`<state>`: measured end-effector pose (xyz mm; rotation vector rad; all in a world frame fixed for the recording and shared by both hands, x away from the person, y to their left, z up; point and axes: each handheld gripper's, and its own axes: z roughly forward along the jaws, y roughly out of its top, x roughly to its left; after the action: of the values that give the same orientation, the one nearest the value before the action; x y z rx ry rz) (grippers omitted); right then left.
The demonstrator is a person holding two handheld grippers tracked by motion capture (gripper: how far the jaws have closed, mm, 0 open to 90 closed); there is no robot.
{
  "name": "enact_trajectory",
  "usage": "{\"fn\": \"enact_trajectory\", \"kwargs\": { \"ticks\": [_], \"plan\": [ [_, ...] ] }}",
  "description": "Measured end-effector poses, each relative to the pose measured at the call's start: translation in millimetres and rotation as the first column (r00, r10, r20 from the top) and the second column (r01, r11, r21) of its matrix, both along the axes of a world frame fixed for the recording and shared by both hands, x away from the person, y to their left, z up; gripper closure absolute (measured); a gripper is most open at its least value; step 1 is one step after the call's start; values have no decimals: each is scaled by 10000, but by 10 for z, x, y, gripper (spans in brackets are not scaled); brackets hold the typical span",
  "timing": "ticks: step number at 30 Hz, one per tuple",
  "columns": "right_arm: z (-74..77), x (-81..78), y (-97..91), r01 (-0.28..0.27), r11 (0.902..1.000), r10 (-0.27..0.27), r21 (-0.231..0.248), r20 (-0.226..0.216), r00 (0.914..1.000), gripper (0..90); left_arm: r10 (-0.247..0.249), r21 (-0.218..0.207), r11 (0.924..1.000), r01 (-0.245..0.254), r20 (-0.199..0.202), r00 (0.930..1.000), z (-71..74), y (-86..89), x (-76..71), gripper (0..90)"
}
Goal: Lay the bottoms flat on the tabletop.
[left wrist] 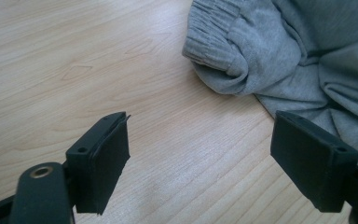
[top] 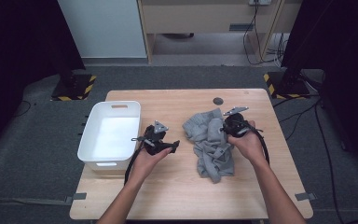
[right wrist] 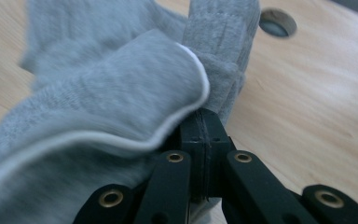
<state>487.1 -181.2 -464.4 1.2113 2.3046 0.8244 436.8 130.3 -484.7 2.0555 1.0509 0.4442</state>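
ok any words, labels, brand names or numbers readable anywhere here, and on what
None can be read.
Grey garment: no tag or print shows in any view.
White bin: plain, no label.
Left gripper and right gripper: black jaws, no markings.
Yellow-black hazard stripes on the stand bases: a pattern, no text.

Left tool (left wrist: 200, 161) jaws apart over table (left wrist: 74, 60) (grey garment (left wrist: 298, 51) beside).
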Motion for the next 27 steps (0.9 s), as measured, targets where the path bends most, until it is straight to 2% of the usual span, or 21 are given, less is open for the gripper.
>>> {"fn": "enact_trajectory", "kwargs": {
  "ticks": [3,7,12,16,19,21,23,27],
  "plan": [
    [-68,28,-105,319,9995,-318,66,-167,9994,900,-14,-14,10000,14,35,10000,4,-7,-6,187],
    [-47,38,-152,496,9986,-495,178,-99,9987,887,6,-39,10000,-6,35,10000,8,-7,-8,188],
    [33,43,-171,813,9961,-817,333,106,9966,766,-12,-39,10000,12,51,10000,12,-10,-10,188],
    [100,40,-173,886,9948,-899,496,245,9956,724,-16,-52,10000,16,65,10000,17,-10,-10,188],
    [190,27,-164,972,9924,-1021,754,642,9927,723,-11,-40,10000,11,49,10000,14,-14,-10,188],
    [246,32,-151,980,9906,-1052,951,741,9917,713,-36,-3,10000,36,31,10000,10,-20,-10,188],
    [280,43,-135,923,9880,-1007,1238,640,9929,701,-55,7,10000,55,34,10000,10,-27,-14,188],
    [306,49,-86,825,9863,-907,1430,523,9945,679,-42,-41,10000,43,68,10000,18,-25,-16,188]
  ]
}}
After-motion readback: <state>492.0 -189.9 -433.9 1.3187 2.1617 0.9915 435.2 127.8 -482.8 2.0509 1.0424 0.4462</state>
